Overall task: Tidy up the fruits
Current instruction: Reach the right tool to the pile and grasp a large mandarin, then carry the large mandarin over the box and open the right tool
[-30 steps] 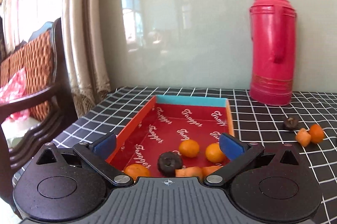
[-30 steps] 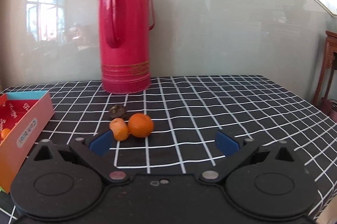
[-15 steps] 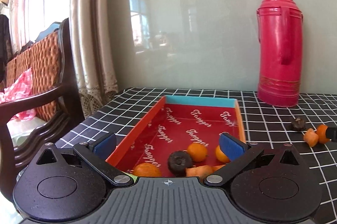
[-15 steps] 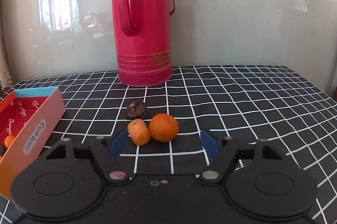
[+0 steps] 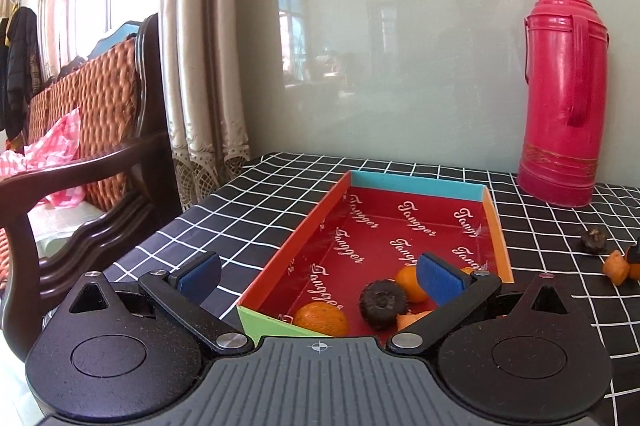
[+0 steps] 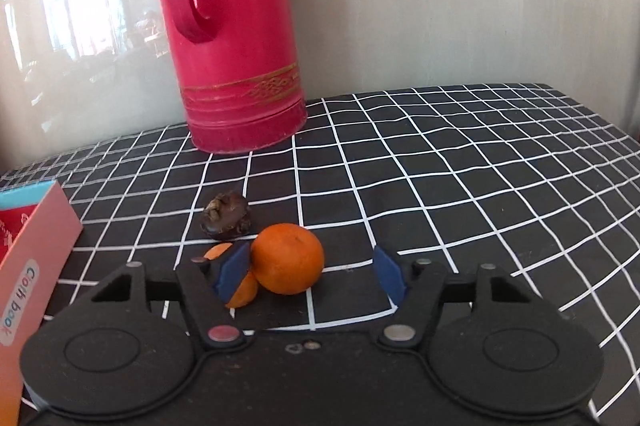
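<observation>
A red cardboard tray (image 5: 308, 228) lies on the checked table and holds small oranges (image 5: 322, 318), a dark brown fruit (image 5: 383, 304) and an orange chunk. My left gripper (image 5: 318, 276) is open and empty over the tray's near end. In the right wrist view, my right gripper (image 6: 310, 272) is open around a round orange (image 6: 289, 258) on the table, with the left pad touching it. An orange chunk (image 6: 240, 292) sits behind that left finger. A dark brown fruit (image 6: 226, 216) lies just beyond. The tray's side (image 6: 28, 266) shows at left.
A tall red thermos (image 6: 232, 26) stands at the back by the wall and also shows in the left wrist view (image 5: 566, 94). A wooden chair (image 5: 80, 146) and curtain stand off the table's left edge. The loose fruits appear at far right in the left wrist view (image 5: 616, 266).
My right gripper moved forward and down to the loose fruits, and its jaws now straddle the round orange. My left gripper drifted left and back over the tray's near end.
</observation>
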